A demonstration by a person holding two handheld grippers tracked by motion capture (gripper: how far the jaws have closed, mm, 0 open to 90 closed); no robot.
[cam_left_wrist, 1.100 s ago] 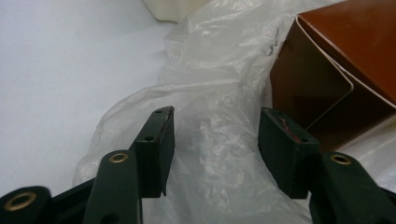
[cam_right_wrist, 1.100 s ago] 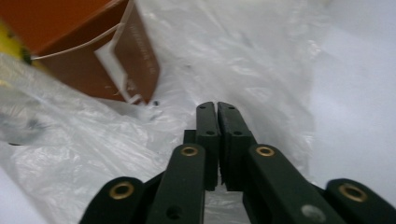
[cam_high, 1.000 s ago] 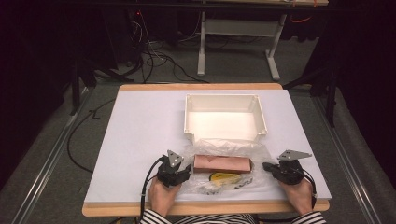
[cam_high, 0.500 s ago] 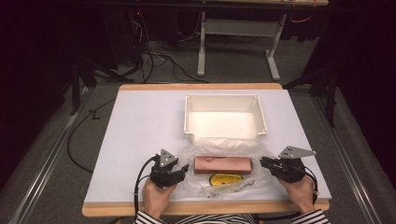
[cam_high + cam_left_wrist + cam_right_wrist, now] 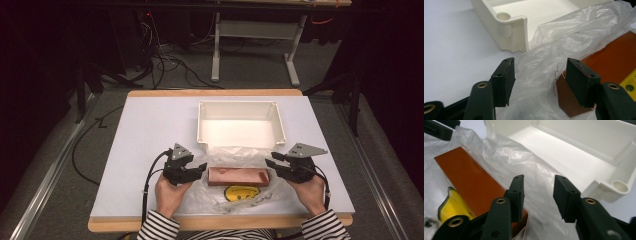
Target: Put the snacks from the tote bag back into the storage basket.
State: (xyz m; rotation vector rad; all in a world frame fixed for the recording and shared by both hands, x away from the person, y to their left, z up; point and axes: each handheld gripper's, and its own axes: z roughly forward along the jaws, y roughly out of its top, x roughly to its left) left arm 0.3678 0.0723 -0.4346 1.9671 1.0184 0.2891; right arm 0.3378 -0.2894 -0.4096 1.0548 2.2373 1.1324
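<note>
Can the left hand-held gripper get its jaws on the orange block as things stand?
Probably not directly. The left hand-held gripper stands open with clear plastic bag bunched between its jaws, and the orange block lies under that film. It could likely pinch the block only through the plastic.

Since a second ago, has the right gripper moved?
Yes. The right gripper has drawn back from the brown block toward the table's right edge, its jaws just opening with nothing pinched between them.
</note>
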